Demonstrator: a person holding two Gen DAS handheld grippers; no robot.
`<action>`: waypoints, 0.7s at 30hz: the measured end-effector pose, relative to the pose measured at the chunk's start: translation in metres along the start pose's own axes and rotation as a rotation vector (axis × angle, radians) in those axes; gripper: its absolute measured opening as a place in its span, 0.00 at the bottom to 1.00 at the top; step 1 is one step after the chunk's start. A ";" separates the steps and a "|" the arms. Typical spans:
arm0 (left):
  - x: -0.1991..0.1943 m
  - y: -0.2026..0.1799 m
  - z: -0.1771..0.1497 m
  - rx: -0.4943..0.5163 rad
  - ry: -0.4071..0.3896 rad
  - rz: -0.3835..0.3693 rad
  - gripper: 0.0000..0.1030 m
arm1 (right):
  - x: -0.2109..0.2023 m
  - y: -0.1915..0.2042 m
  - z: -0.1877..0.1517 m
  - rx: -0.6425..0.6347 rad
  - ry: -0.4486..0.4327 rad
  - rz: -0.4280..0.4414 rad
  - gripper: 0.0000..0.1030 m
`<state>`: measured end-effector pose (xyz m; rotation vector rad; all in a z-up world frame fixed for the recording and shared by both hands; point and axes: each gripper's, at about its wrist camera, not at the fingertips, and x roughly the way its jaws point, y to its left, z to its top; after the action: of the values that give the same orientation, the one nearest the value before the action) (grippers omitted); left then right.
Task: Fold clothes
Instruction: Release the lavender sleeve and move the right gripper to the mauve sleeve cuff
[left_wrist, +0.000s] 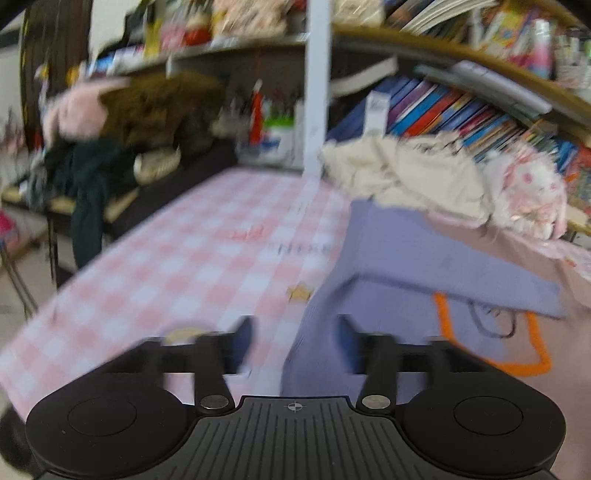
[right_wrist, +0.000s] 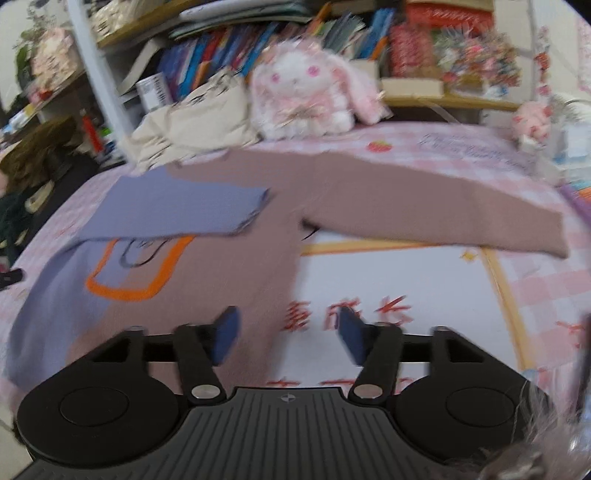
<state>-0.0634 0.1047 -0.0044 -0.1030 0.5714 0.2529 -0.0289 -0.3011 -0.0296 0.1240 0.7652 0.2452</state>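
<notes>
A two-tone sweater lies flat on the pink checked tablecloth (right_wrist: 535, 295). Its left half is lavender (right_wrist: 55, 295), its right half dusty pink (right_wrist: 229, 258), with an orange outline on the chest (right_wrist: 122, 291). The lavender sleeve (right_wrist: 177, 210) is folded across the body. The pink sleeve (right_wrist: 424, 206) stretches out to the right. My right gripper (right_wrist: 288, 336) is open and empty over the sweater's right hem edge. My left gripper (left_wrist: 295, 343) is open and empty over the sweater's lavender left edge (left_wrist: 325, 332). Both views are motion-blurred.
A cream garment pile (right_wrist: 199, 118) and a pink plush rabbit (right_wrist: 303, 96) sit at the table's far edge. Bookshelves (right_wrist: 258, 40) stand behind. A dark green garment (left_wrist: 88, 184) hangs off furniture to the left of the table.
</notes>
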 end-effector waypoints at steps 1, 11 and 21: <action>-0.005 -0.003 0.002 0.011 -0.030 -0.022 0.71 | -0.001 -0.003 0.002 0.001 -0.015 -0.023 0.70; -0.009 -0.034 -0.013 0.036 -0.011 -0.121 0.92 | 0.015 -0.076 0.028 0.118 0.023 -0.196 0.71; -0.012 -0.057 -0.042 0.094 0.029 -0.087 0.96 | 0.026 -0.146 0.046 0.186 0.035 -0.264 0.65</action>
<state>-0.0805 0.0401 -0.0316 -0.0402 0.6048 0.1404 0.0465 -0.4365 -0.0433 0.1928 0.8297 -0.0752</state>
